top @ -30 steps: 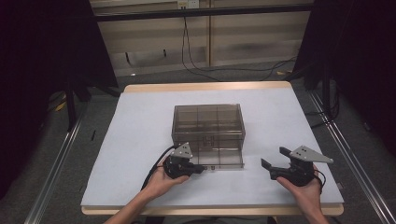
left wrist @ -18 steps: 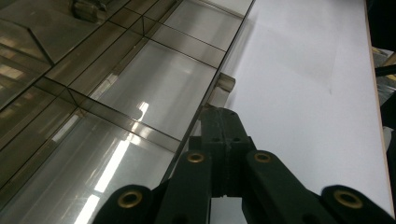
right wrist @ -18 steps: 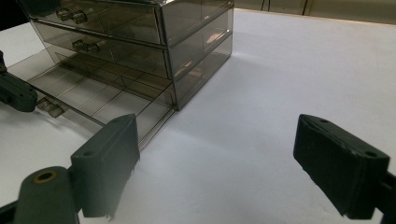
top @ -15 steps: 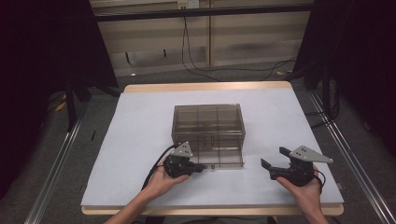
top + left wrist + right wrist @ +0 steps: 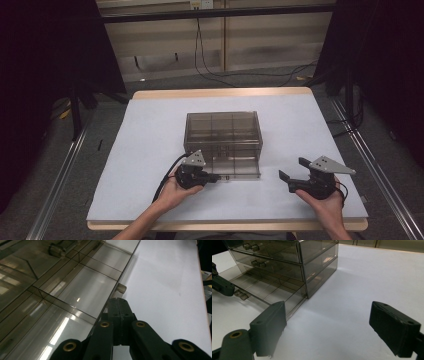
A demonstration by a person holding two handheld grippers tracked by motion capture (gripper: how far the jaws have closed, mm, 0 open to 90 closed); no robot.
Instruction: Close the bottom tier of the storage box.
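A smoky clear drawer cabinet (image 5: 223, 131) stands mid-table on the white table (image 5: 145, 150). Its bottom drawer (image 5: 235, 167) is pulled out toward me, and its divided compartments (image 5: 82, 287) hold nothing I can see. My left gripper (image 5: 217, 178) lies along the drawer's front, jaws shut. In the left gripper view its tips (image 5: 119, 301) rest against the front wall just short of the small handle (image 5: 121, 288); whether they pinch anything I cannot tell. My right gripper (image 5: 294, 168) sits at the table's right front, open and holding nothing, aimed at the cabinet's corner (image 5: 305, 293).
The upper drawers (image 5: 269, 251) are closed, with knobs showing. Bare white surface (image 5: 362, 280) stretches right of the cabinet. Metal rails (image 5: 370, 165) run along both table sides, and cables (image 5: 215, 70) lie on the floor behind.
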